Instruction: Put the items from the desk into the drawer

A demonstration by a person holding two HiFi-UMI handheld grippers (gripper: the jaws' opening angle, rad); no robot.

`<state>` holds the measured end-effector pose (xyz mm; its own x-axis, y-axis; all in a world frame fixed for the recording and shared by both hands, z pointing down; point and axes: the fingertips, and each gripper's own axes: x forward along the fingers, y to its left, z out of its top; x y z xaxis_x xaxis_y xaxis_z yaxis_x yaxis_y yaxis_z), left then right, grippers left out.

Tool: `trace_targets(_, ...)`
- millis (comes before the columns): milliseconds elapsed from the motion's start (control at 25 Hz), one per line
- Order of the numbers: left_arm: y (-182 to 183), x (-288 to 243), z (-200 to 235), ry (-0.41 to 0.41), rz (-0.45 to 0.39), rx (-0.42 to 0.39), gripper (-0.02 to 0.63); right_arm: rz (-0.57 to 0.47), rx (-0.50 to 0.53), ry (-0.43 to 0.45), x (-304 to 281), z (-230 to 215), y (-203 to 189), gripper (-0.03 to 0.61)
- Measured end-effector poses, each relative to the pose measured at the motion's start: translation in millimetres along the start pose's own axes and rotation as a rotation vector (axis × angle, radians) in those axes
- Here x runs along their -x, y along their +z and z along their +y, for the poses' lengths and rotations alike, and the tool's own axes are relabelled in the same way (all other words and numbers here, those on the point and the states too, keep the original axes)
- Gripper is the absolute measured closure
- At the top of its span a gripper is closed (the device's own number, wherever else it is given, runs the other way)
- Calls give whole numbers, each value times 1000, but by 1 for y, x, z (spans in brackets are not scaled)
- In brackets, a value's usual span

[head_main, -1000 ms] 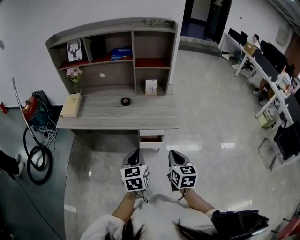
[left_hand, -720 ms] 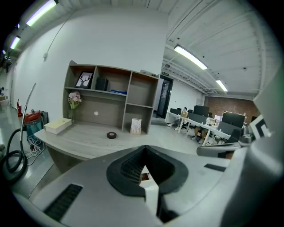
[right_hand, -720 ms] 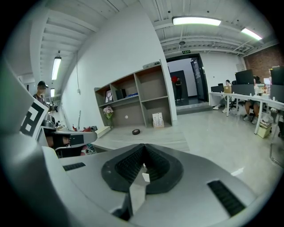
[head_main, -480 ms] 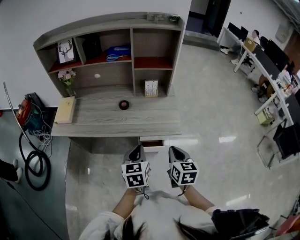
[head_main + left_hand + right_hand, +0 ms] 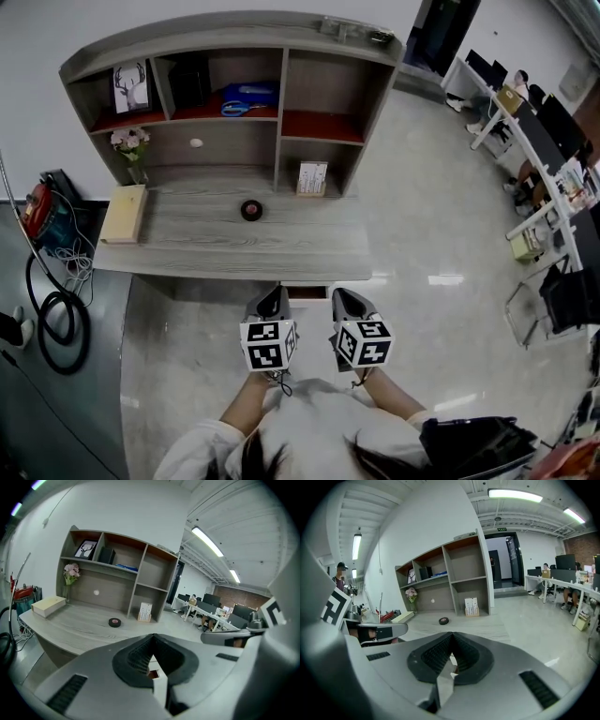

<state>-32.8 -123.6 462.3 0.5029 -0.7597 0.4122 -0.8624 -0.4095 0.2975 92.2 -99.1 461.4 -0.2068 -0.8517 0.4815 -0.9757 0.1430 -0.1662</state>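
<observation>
**Desk.** We list a grey wood-grain desk [image 5: 281, 248] with an open-shelf hutch, standing against the far white wall.

**Items on the desk**
- A small black tape roll [image 5: 250, 209] lies near the middle of the top, well apart from everything else.
- A pale flat rectangular box [image 5: 123, 212] lies at the left end.
- A vase of pink flowers [image 5: 130, 148] stands just beyond the box.
- A small white printed card stand [image 5: 311, 178] sits under the hutch's right bay. Its print is too small for us to read.

**Upper shelf**
- A framed deer picture [image 5: 130, 86].
- A dark object [image 5: 192, 82] beside it that we cannot identify.
- Something blue [image 5: 248, 96], its shape unclear.

**Drawer.** The white drawer [image 5: 305, 292] sits under the desk's near edge, right of centre. In the head view only a sliver shows, and the desk top hides the rest. In the left gripper view a scrap of white front and brownish inside shows through the gap behind the jaws.

**Left gripper** [image 5: 273, 300]. Its jaws are closed tip to tip with nothing between them. It is on the near side of the desk, close to the drawer.

**Right gripper** [image 5: 343, 302]. Its jaws are likewise together and empty, just beside the left one.

**Hands.** Both are hidden behind the marker cubes [image 5: 269, 344].
</observation>
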Motion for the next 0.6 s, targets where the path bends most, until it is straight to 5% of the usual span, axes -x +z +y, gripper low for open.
trace_targets(600,-5,-27,28,100,24,30,617,44,5,74,-48,-13,5,580)
